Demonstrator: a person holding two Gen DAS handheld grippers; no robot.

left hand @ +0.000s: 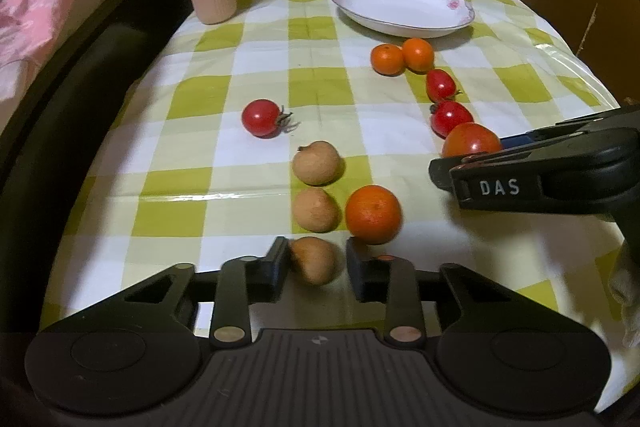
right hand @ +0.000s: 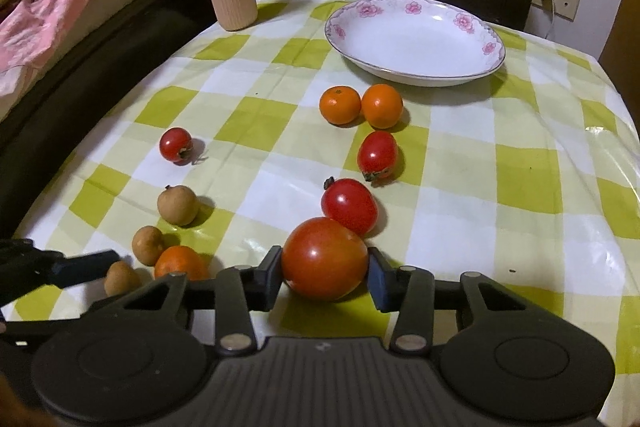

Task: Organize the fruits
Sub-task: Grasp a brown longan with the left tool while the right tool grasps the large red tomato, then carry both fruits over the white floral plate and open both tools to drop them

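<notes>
Large tomato [right hand: 324, 259] sits roundish (no clear long axis).

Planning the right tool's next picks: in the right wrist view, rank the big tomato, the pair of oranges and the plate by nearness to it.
1. Big tomato, between the right tool pads.
2. Pair of oranges, mid-table, ahead.
3. Plate, far edge, behind the oranges.

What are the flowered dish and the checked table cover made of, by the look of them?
The flowered dish looks like glazed ceramic or porcelain: smooth glossy white, printed pink flowers, a thin dark line along the rim. The checked table cover seems to be plastic or oilcloth rather than woven cloth: it catches bright glare and keeps sharp fold creases.
</notes>
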